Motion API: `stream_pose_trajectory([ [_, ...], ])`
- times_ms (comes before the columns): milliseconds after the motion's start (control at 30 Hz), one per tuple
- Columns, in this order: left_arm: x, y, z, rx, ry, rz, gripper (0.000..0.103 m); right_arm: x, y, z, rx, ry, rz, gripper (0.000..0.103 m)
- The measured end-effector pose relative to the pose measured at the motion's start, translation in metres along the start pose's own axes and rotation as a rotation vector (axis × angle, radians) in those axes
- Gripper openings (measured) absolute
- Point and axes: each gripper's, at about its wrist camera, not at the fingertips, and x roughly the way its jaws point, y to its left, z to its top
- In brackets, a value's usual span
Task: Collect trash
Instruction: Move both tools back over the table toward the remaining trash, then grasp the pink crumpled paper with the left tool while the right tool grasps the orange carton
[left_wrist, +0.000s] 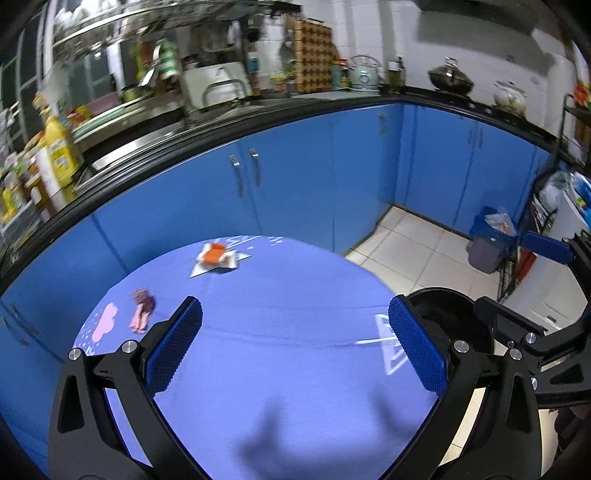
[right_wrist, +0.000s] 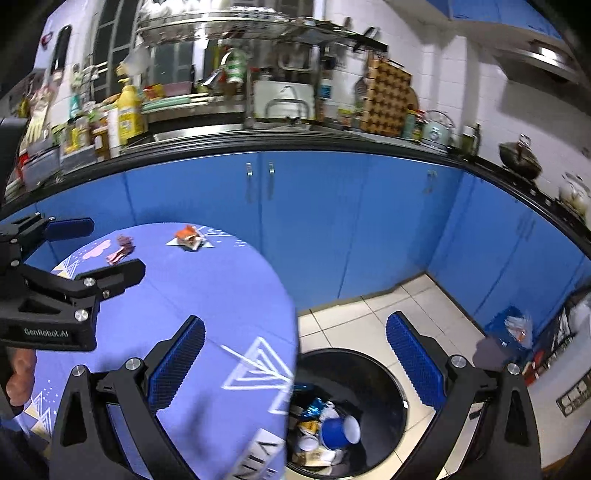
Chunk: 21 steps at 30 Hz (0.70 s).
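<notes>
An orange and white wrapper lies at the far side of the round table, which has a purple cloth. A pink and maroon wrapper lies to its left. My left gripper hangs open above the cloth, nothing between its fingers, short of both wrappers. My right gripper is open and empty over the table's right edge and the black bin. Inside the bin are a blue cup and other trash.
Blue cabinets under a cluttered black counter curve behind the table. A small grey bin with a blue bag stands on the tiled floor by a wire rack at the right. A hand holds the left gripper.
</notes>
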Motion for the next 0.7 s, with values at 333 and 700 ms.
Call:
stream_pose_trajectory([
  [333, 0.009, 0.076, -0.025, -0.108, 0.028, 0.050, 0.099, 0.039, 0.068, 0.016, -0.094, 0.059, 0.019, 0.096],
  [700, 0.030, 0.142, -0.047, -0.195, 0.070, 0.107, 0.099, 0.086, 0.120, 0.026, -0.154, 0.100, 0.056, 0.096],
])
